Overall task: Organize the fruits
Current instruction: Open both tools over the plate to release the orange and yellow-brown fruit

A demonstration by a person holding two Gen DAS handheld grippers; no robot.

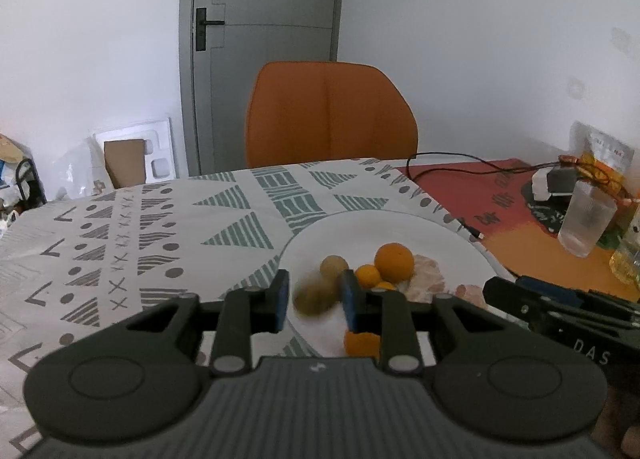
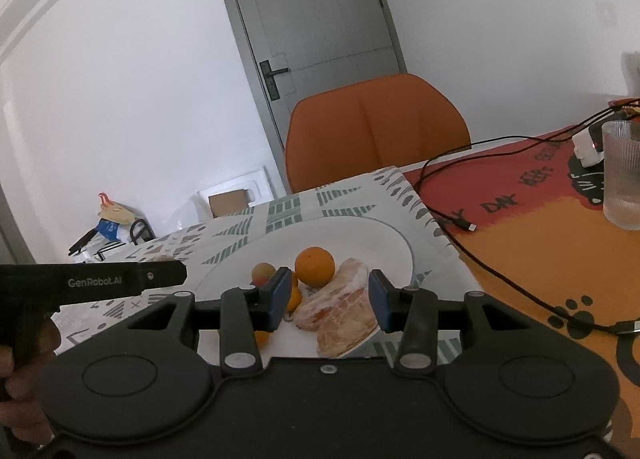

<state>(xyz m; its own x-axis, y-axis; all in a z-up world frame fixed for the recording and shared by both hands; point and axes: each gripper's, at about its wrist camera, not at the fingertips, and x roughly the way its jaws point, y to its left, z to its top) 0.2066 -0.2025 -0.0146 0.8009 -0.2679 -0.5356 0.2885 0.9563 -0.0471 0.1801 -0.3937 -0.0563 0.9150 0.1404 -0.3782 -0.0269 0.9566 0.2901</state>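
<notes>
A white plate (image 1: 400,227) on a patterned tablecloth holds an orange (image 1: 393,261), small orange fruits (image 1: 368,275), a brownish round fruit (image 1: 334,266) and peeled pomelo segments (image 1: 426,277). My left gripper (image 1: 314,301) is open just over the plate; a blurred brown-green fruit (image 1: 314,297) lies between its fingers, apart from the pads. My right gripper (image 2: 330,301) is open over the plate's (image 2: 384,235) near edge, its fingers on either side of the pomelo segments (image 2: 340,311). The orange (image 2: 314,265) lies beyond them.
An orange chair (image 1: 330,115) stands behind the table. To the right, on a red-orange mat (image 2: 532,243), are a ribbed glass (image 2: 624,175), a black cable (image 2: 500,271) and a white charger (image 2: 586,147). A grey door (image 1: 264,39) is in the back wall.
</notes>
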